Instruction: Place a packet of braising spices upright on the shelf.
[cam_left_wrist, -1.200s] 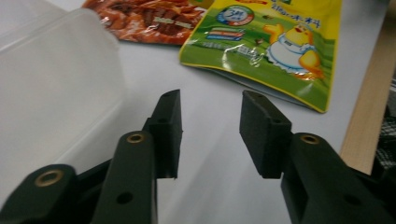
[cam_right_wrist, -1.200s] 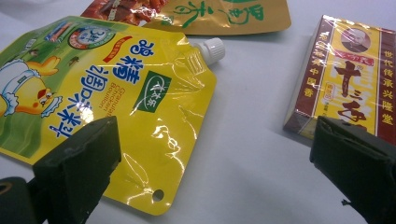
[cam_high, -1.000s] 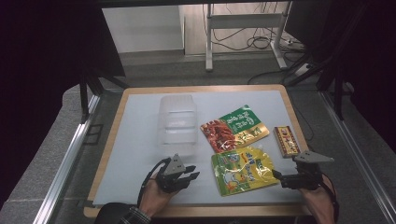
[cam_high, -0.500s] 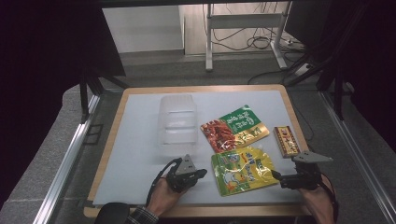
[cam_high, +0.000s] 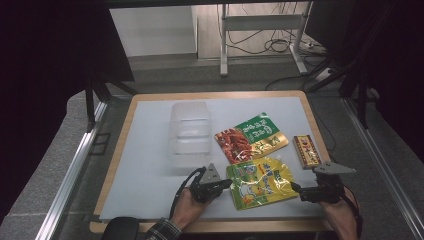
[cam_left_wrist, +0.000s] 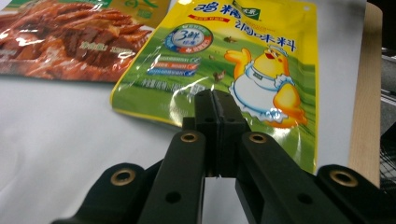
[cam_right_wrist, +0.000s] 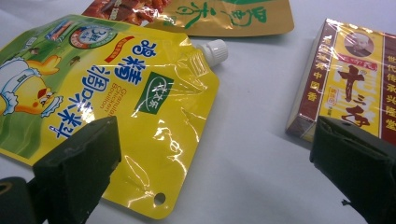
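We work at a white table (cam_high: 150, 165) with a wooden rim, set in a dim room with grey floor around it and cables trailing at twelve o'clock beyond the far edge.

Nearest to us, at six o'clock, our two hands come in over the near edge. Our left gripper (cam_high: 226, 184) lies low over the table with its jaws pressed together, nothing between them; in the left gripper view its tips (cam_left_wrist: 216, 109) point at the near edge of the yellow pouch (cam_left_wrist: 233, 70), and we cannot tell whether they touch it. Our right gripper (cam_high: 295, 188) sits at about five o'clock with its jaws spread wide; in the right gripper view it (cam_right_wrist: 210, 163) frames the pouch's corner (cam_right_wrist: 154, 140) and bare table, gripping nothing.

Between the two grippers lies the yellow pouch (cam_high: 260, 182), flat, printed with a cartoon chick, its white screw cap (cam_right_wrist: 215, 50) pointing away from us in the right gripper view.

Just beyond it, toward one o'clock, lies a second flat pouch (cam_high: 252, 137), green and gold with a picture of red meat; the two pouches lie edge to edge or slightly overlapped. At three o'clock from that, near the right rim, rests a small red and yellow box (cam_high: 306, 151), apart from both pouches.

Farther back, near the table's centre at eleven o'clock from the pouches, stands a clear plastic container (cam_high: 190, 131).
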